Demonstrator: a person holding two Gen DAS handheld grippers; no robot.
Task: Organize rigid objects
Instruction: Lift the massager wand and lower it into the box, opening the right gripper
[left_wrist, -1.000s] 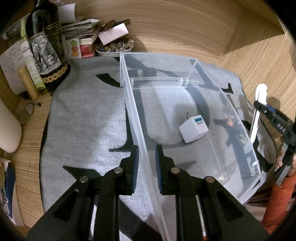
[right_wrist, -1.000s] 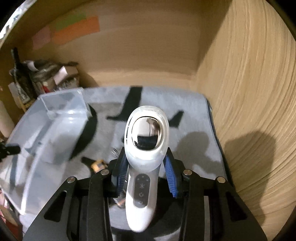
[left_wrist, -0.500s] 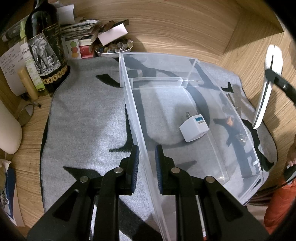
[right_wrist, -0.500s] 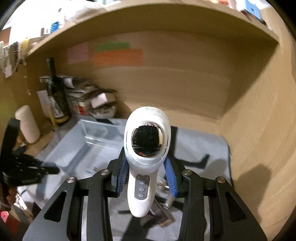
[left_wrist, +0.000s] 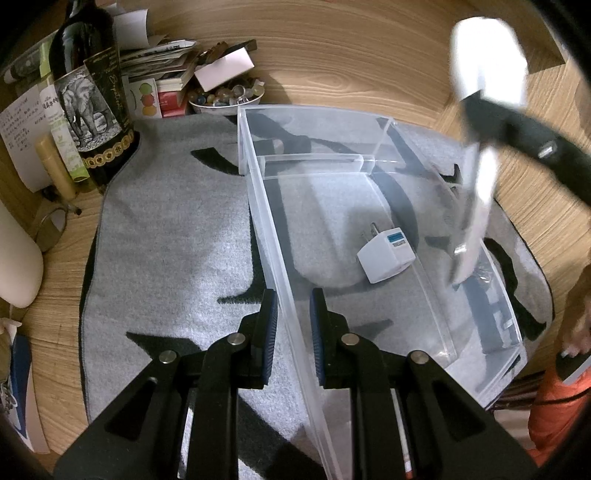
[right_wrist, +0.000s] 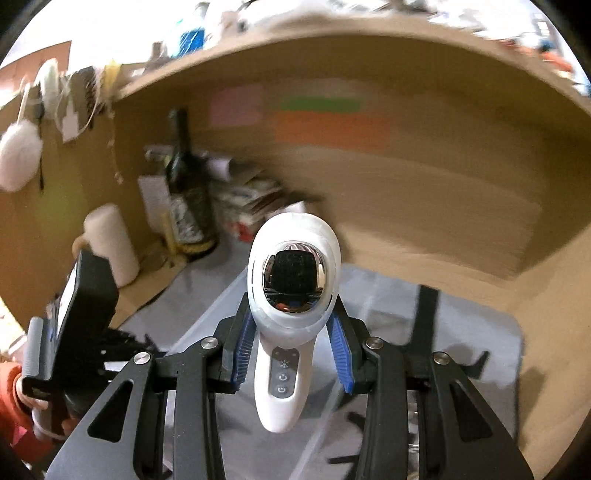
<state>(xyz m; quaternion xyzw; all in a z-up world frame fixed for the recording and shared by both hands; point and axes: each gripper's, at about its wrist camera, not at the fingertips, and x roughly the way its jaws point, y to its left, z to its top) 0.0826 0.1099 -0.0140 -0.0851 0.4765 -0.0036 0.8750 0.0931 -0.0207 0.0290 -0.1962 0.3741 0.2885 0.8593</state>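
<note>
The left gripper (left_wrist: 291, 325) is closed on the near part of the left wall of the clear bin (left_wrist: 273, 236), one pad on each side of that wall, steadying the bin on the grey mat (left_wrist: 166, 229) that covers the wooden counter (left_wrist: 332, 51). The right gripper (right_wrist: 291, 354) is clamped on a white handheld device (right_wrist: 291, 295), its blue pads pressing the narrow neck just under the rounded head; the shiny face and the three buttons look back at the camera and the handle tip points toward the near edge of that view.

In the left wrist view the device shows blurred at the far right, carried in the air above the bin's right wall, well clear of the counter. Its long axis runs steeply down, head high and thin end low, slanting toward the bin's inside. The bin's main compartment lies below and to the left of it, with a white plug adapter (left_wrist: 386, 254) resting near the middle of the floor (the smaller far compartment behind the divider looks empty).

My judgement: the coming move is a lowering into the main compartment, and the right hand is the one placed for it, while the bare floor nearer than the adapter offers room to lay the device lengthwise along the bin
</note>
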